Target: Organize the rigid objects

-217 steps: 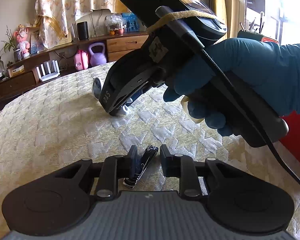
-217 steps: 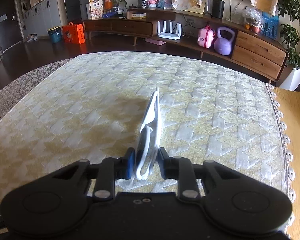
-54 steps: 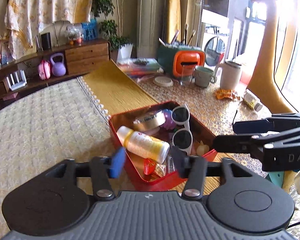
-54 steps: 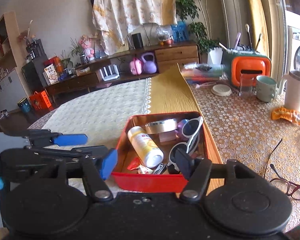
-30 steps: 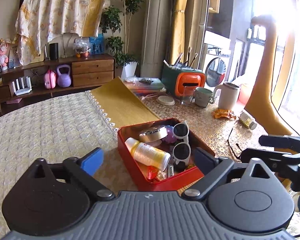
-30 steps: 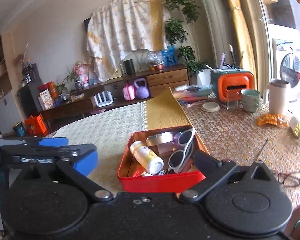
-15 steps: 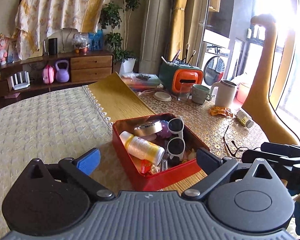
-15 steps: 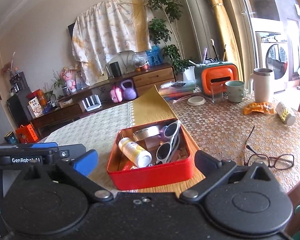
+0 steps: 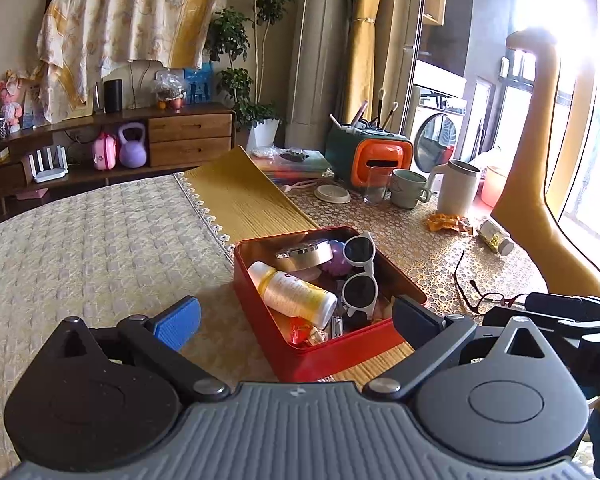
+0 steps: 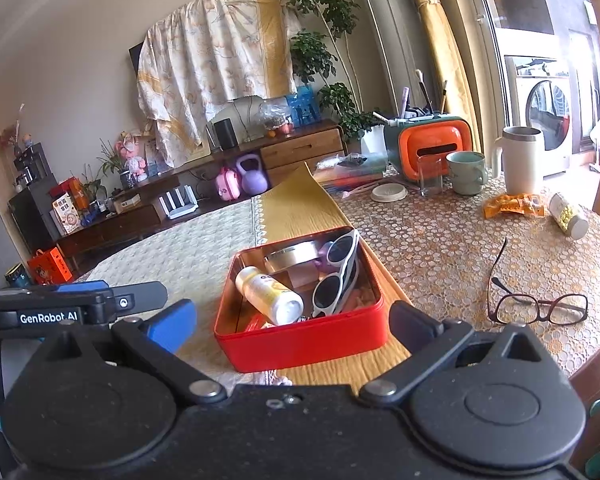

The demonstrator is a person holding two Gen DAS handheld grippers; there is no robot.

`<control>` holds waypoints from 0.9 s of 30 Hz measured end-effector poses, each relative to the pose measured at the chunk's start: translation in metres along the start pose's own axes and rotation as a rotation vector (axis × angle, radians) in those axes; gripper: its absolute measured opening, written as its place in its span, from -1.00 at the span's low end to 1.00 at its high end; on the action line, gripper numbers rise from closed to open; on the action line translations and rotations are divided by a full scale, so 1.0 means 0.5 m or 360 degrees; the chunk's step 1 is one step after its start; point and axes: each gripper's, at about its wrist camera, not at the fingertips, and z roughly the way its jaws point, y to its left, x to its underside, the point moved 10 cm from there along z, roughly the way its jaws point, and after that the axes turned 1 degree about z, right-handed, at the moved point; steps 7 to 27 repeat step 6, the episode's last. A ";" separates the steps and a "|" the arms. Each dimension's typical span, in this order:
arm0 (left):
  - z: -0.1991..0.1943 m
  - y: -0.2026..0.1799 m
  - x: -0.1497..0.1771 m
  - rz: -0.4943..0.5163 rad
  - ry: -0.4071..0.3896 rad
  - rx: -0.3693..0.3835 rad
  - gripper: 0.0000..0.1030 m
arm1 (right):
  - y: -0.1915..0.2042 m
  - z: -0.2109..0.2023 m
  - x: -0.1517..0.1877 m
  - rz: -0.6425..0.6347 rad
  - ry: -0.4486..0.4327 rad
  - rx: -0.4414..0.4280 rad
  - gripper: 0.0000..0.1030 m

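A red tin box (image 9: 332,354) (image 10: 300,340) sits on the table. In it lie white sunglasses (image 9: 360,276) (image 10: 336,280), a yellow-white bottle (image 9: 292,292) (image 10: 268,296), a round silver tin (image 9: 304,256) (image 10: 292,258) and a nail clipper (image 9: 337,325). My left gripper (image 9: 296,320) is open and empty, held back above the box's near side. My right gripper (image 10: 292,320) is open and empty, also just short of the box. Each gripper shows at the edge of the other's view.
Red-framed glasses (image 10: 536,304) (image 9: 488,296) lie right of the box. Farther back stand an orange-green holder (image 10: 428,144), a glass (image 10: 430,174), a green cup (image 10: 466,172), a white mug (image 10: 520,158), a snack packet (image 10: 512,204) and a small bottle (image 10: 568,214). A quilted cloth (image 9: 80,248) covers the table's left.
Earlier the left gripper held the nail clipper and the right held the sunglasses; both now lie in the box. Both grippers have opened wide and drawn back slightly.
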 end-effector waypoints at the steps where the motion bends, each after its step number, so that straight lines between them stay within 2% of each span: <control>1: 0.000 0.000 0.000 0.0005 0.0000 -0.0003 1.00 | -0.001 0.001 0.001 0.0003 0.0004 0.0001 1.00; 27: 0.005 0.005 0.003 -0.0010 0.0031 0.0014 1.00 | 0.003 0.003 0.006 0.0005 0.0021 -0.0002 1.00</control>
